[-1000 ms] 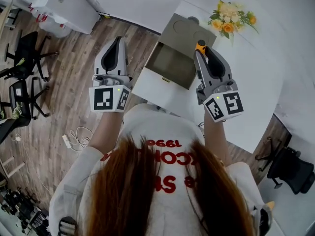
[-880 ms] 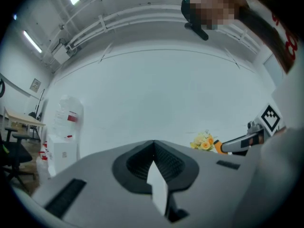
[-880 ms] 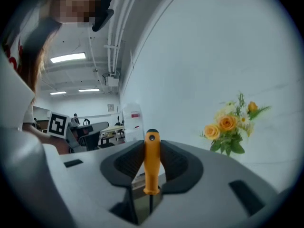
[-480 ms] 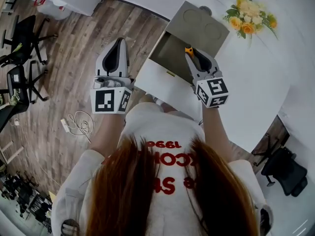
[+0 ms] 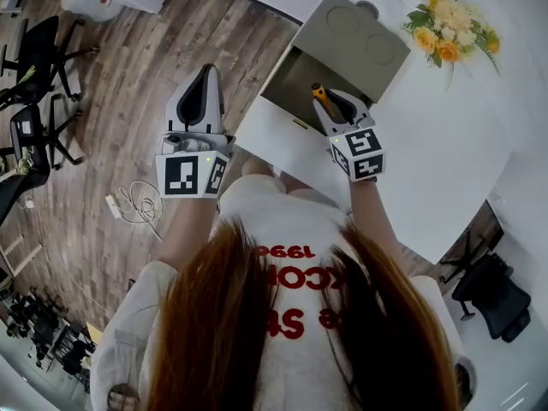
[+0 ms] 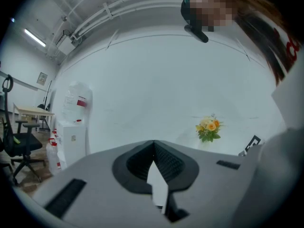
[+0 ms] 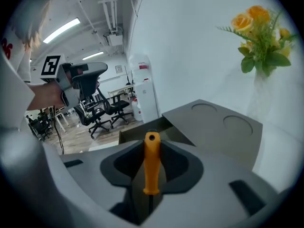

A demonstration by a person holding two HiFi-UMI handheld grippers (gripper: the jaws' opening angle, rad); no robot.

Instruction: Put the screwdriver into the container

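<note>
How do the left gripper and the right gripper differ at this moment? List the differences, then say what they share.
1. The right gripper is shut on the orange screwdriver; the left gripper has its jaws together with nothing between them.
2. The right gripper is over the open container on the white table; the left gripper hangs over the wooden floor beside it.
Both are grey and carry a marker cube.

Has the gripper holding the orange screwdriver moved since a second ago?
Yes. The right gripper, shut on the screwdriver, has shifted left from the container's right edge to over its open mouth.
</note>
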